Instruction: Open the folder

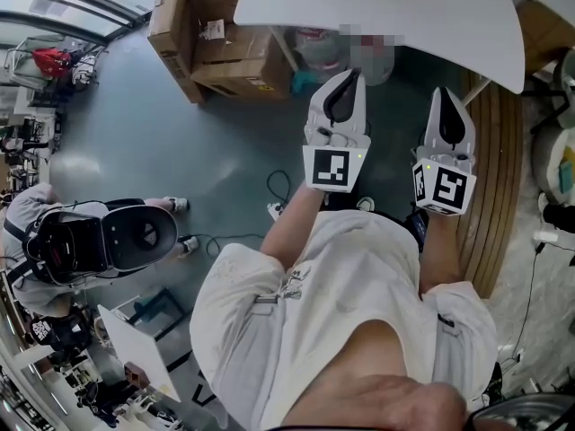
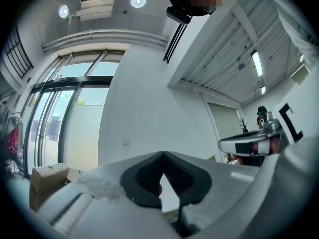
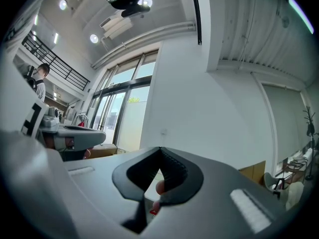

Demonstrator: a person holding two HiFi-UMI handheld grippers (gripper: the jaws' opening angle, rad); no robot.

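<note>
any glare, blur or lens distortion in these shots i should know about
Head view: strong fisheye, the white table edge bows, and the floor carries a pale sheen. Left gripper view: dark round vignette, ceiling lamp blown out, the close left gripper soft. Right gripper view: same vignette, windows overexposed.

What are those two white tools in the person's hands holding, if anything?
Nothing: the left tool and the right tool are both shut, with nothing between their jaws.
</note>
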